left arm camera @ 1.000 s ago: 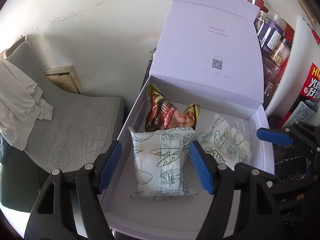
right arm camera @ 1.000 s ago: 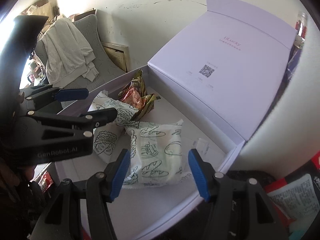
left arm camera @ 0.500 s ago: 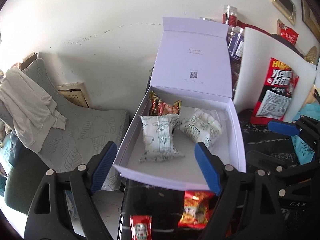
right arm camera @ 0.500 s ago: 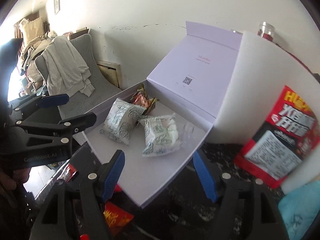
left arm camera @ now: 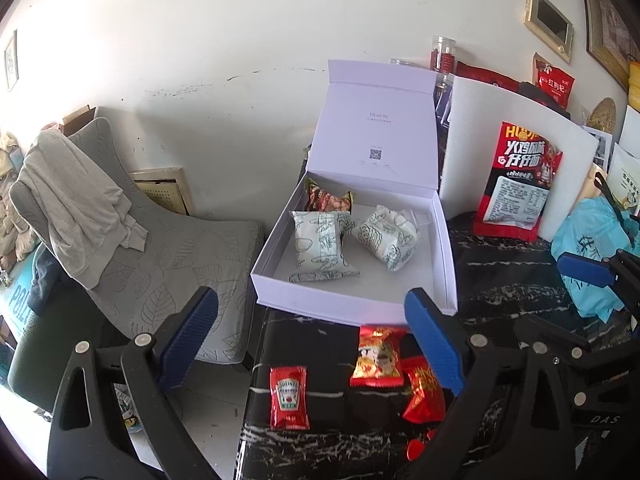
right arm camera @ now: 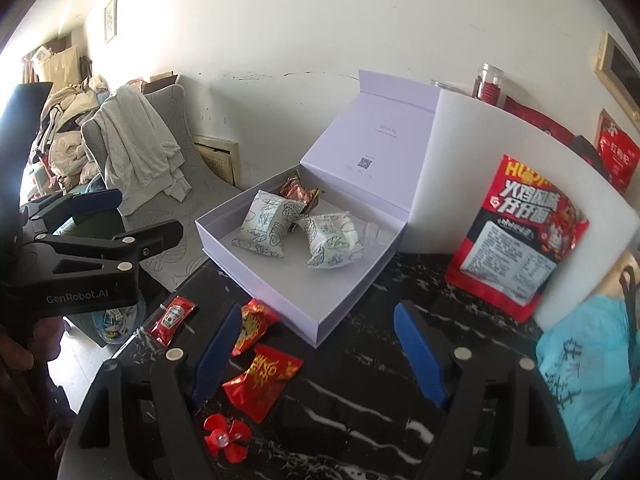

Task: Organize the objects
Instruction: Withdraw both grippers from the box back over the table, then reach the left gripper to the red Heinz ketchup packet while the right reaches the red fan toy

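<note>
An open white box (left arm camera: 344,305) stands on the black marble table (right arm camera: 360,360). In it lie two white patterned packets (left arm camera: 318,246) (left arm camera: 390,236) and a brown snack pack (left arm camera: 326,200). In front of the box lie a ketchup sachet (left arm camera: 288,396), a red-gold snack packet (left arm camera: 378,354) and a red packet (right arm camera: 262,376). My left gripper (left arm camera: 314,340) hangs back from the box over these, jaws opening with nothing between them. My right gripper (right arm camera: 318,356) hangs beside it, its jaws also opening and empty.
A grey chair (left arm camera: 172,248) draped with a pale garment stands left of the table. A white foam board (right arm camera: 480,184), a red noodle bag (right arm camera: 516,232) and a teal bag (right arm camera: 588,376) stand at the right. A small red flower-shaped piece (right arm camera: 226,438) lies near the front.
Both grippers have drawn back and up from inside the box, their jaws widening. The two white packets stay in the box. The table's front with its sachets has come into view.
</note>
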`<state>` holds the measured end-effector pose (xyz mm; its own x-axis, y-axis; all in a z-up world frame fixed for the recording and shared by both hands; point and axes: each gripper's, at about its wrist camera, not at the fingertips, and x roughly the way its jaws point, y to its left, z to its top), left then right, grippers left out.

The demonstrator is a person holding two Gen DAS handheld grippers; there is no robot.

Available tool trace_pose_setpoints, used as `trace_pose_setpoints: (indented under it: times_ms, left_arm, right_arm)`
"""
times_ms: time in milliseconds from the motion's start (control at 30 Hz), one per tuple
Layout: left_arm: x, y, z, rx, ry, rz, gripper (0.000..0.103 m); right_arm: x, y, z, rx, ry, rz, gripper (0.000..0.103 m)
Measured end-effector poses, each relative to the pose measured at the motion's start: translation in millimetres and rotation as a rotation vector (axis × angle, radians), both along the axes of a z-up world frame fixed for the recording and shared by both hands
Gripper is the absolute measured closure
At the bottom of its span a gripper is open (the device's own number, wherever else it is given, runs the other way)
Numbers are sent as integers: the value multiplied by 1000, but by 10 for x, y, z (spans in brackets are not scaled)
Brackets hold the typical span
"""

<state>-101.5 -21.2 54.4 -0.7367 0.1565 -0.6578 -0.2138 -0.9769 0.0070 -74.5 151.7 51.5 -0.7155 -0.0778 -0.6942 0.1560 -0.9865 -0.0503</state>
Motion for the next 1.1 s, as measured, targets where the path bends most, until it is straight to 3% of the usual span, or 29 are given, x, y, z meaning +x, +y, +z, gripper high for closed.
trace_pose_setpoints:
  times_ms: [400,1100]
  left_arm:
    - [346,-67,2,25,1,-26,9]
    - [394,-155,-630,2,-108,-61,9]
  right_arm:
    - [387,-55,-34,-45,13,-8,23]
    - [565,-251,-697,-104,-106,16,23]
